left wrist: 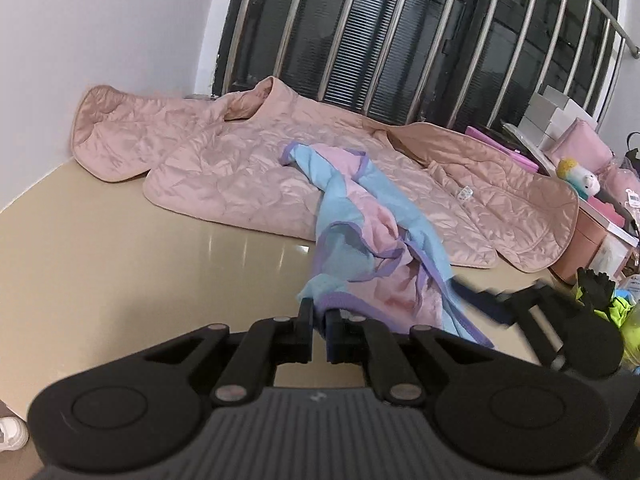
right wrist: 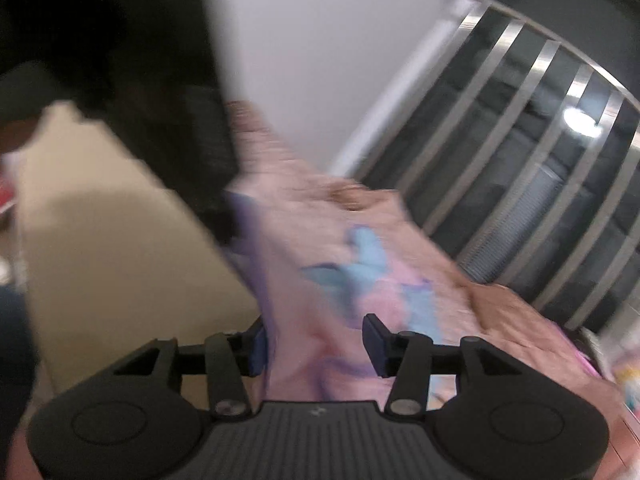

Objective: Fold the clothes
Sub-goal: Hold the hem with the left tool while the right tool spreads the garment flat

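A glossy beige table (left wrist: 120, 248) runs up to a white wall and a dark barred window (left wrist: 420, 40). A pink quilted jacket (left wrist: 248, 160) lies spread flat across the table's far side. A smaller blue, pink and purple garment (left wrist: 360, 224) drapes over the jacket and trails toward the camera. The left gripper (left wrist: 319, 320) is clamped on its purple hem. The right gripper (right wrist: 316, 344), blurred, has its fingers spread apart with the garment between them.
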The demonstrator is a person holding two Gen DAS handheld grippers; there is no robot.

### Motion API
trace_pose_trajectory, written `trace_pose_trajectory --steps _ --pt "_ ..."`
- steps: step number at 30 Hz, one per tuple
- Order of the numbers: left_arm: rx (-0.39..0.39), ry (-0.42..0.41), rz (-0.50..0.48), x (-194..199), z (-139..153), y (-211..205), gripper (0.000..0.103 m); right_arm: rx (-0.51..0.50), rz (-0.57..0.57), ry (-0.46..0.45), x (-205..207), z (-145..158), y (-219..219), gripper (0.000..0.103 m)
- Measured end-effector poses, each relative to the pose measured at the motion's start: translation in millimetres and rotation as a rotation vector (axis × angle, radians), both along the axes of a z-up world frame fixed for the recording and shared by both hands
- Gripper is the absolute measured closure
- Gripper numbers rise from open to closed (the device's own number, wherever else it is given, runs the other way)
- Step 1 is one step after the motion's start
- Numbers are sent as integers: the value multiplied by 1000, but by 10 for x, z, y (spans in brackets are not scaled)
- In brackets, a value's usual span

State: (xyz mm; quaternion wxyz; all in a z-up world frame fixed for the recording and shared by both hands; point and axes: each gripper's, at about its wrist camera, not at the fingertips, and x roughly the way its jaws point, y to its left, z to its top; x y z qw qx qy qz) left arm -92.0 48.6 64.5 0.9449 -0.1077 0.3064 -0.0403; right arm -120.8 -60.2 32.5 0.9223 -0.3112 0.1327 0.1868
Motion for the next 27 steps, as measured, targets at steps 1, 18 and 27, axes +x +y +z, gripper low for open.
trace_pose_trajectory --steps 1,18,27 --pt "3 -2 2 -8 8 4 98 16 -35 -17 12 14 -48 54" --pt "347 -102 8 -221 -116 -234 65 -66 -212 -61 -57 -77 -429 83" --pt "844 -337 -149 -593 -439 -1046 58 22 -213 -86 -222 219 -592 98"
